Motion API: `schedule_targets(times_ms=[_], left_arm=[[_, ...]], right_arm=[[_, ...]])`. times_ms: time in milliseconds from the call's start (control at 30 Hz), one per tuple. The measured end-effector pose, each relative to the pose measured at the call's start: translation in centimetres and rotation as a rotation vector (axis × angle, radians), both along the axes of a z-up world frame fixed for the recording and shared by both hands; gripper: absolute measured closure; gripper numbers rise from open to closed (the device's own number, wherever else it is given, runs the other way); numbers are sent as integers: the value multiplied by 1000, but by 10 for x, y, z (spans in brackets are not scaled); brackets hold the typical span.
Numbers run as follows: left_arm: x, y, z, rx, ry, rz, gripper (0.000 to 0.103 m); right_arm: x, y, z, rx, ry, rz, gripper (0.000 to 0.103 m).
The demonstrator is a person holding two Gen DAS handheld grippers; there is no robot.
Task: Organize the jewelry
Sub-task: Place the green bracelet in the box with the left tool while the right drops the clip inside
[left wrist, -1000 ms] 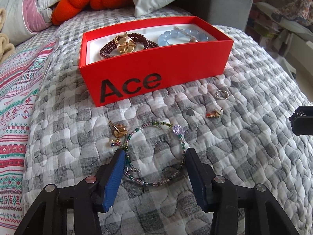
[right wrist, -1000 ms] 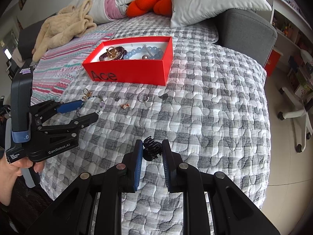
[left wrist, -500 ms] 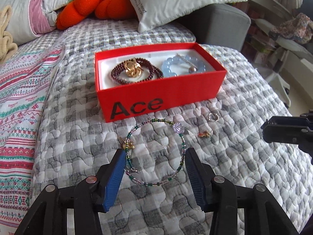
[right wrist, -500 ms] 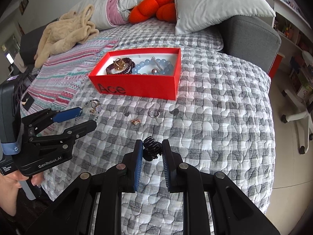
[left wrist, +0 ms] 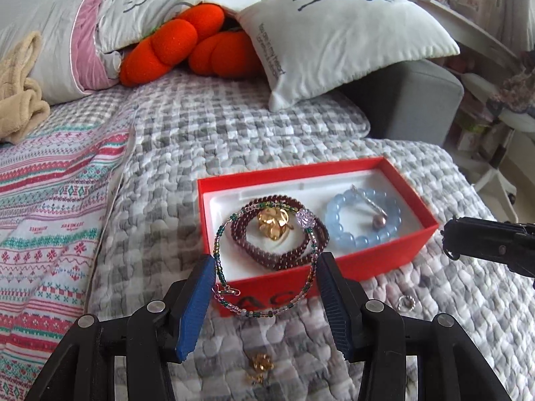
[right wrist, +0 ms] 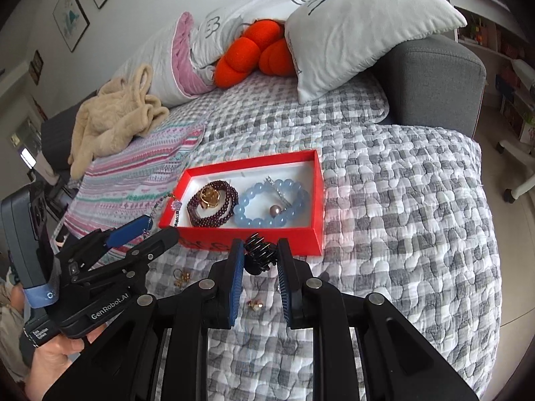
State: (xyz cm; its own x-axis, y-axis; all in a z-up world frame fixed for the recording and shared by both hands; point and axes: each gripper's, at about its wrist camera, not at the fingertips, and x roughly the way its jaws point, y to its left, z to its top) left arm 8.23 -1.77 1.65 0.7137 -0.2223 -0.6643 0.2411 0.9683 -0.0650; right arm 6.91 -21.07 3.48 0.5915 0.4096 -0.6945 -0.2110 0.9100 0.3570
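Observation:
My left gripper (left wrist: 264, 272) is shut on a green and purple beaded bracelet (left wrist: 265, 310), held in the air just before the near wall of the red box (left wrist: 384, 260). The box holds a dark red bead bracelet (left wrist: 254, 250), a gold brooch (left wrist: 274, 224) and a pale blue bead bracelet (left wrist: 361, 234). My right gripper (right wrist: 257, 260) is shut on a black hair claw clip (right wrist: 259, 254), near the box's front wall (right wrist: 267, 237). A gold earring (left wrist: 260, 364), a small ring (left wrist: 406, 302) and another gold piece (right wrist: 254, 304) lie on the quilt.
The box sits on a grey checked quilt (right wrist: 401, 234). Pillows (left wrist: 334, 33), an orange cushion (left wrist: 187, 43) and a beige garment (right wrist: 113, 117) lie behind it. A striped blanket (left wrist: 50, 200) is on the left. The bed edge and floor are to the right.
My left gripper has lifted the beaded bracelet off the quilt and carried it forward to the box. My right gripper has moved toward the box with the clip.

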Motion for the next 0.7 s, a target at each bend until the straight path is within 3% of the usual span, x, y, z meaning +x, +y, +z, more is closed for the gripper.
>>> schedule_targets(times_ms=[200, 500, 700], left_arm=[[27, 0, -6, -34, 4, 14, 50], [43, -5, -17, -42, 16, 13, 49], [42, -2, -12, -81, 24, 6, 39]], right_arm=[[30, -4, -6, 55, -10, -29, 82], [56, -2, -20, 12, -3, -28, 82], [65, -1, -25, 4, 5, -27, 82]])
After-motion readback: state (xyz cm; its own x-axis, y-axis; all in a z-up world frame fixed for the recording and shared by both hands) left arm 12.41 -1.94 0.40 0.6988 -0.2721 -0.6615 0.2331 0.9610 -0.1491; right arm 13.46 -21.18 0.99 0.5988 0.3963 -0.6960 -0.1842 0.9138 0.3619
